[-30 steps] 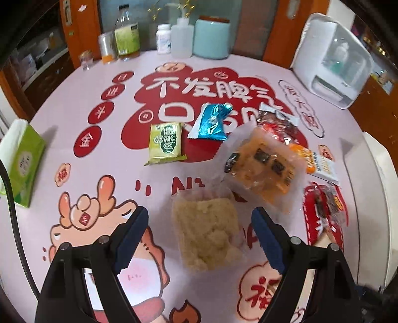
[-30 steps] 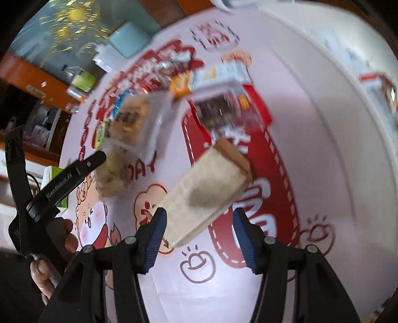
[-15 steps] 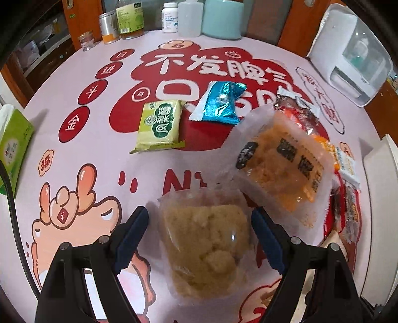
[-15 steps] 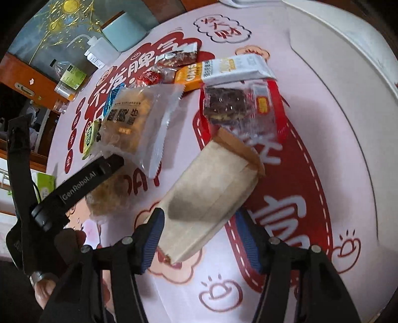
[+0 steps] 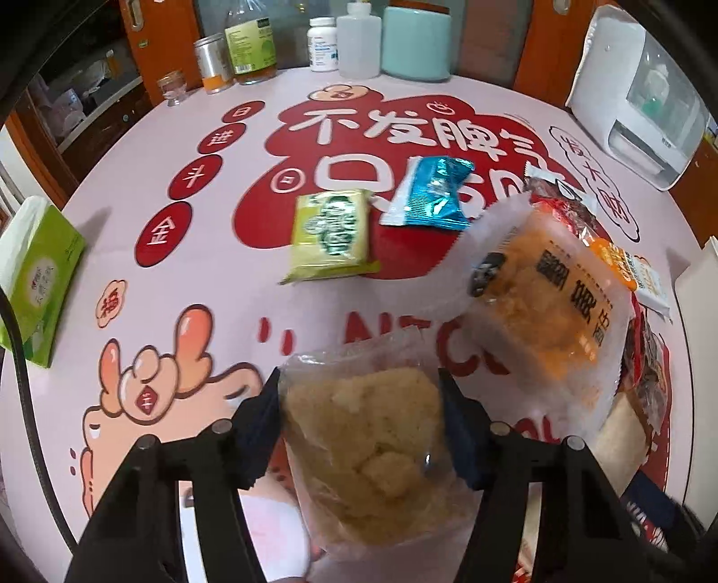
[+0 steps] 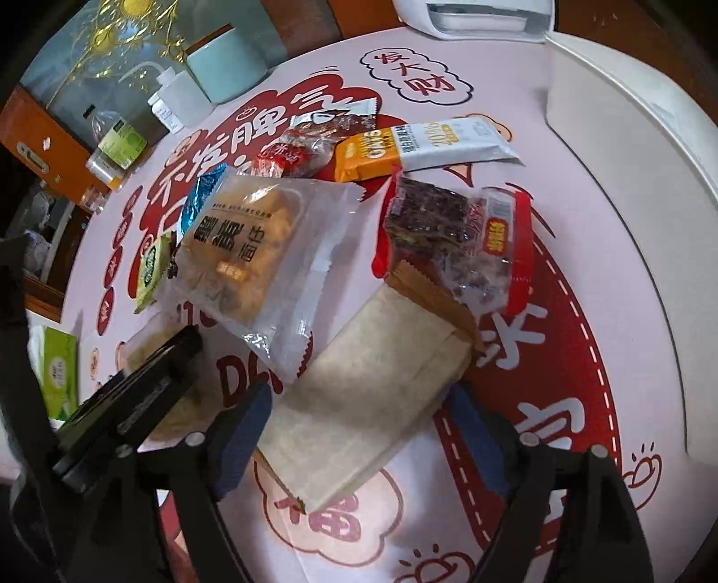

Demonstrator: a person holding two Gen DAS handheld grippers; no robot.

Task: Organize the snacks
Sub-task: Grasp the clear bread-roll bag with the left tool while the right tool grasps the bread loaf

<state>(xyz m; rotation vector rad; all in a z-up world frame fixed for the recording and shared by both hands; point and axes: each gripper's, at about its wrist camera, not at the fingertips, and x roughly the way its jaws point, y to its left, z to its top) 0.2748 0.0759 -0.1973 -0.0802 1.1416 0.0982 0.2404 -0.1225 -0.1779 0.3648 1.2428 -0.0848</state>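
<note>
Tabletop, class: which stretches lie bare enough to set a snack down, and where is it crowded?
Bare: the tablecloth between the green tissue box and the green snack packet; also the far strip before the bottles. Crowded: the right side, where the orange pastry pack, brown paper packet, oat bar and dark red-edged pack overlap.

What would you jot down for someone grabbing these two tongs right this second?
Left tongs: shut on the clear pack of yellow cake, low over the table.
Right tongs: open astride the brown paper packet, no grip yet.
Scattered: orange cake pack, dark red-edged pack, oat bar, green pack, blue pack.
Done: nothing looks sorted. Left: group all snacks.
</note>
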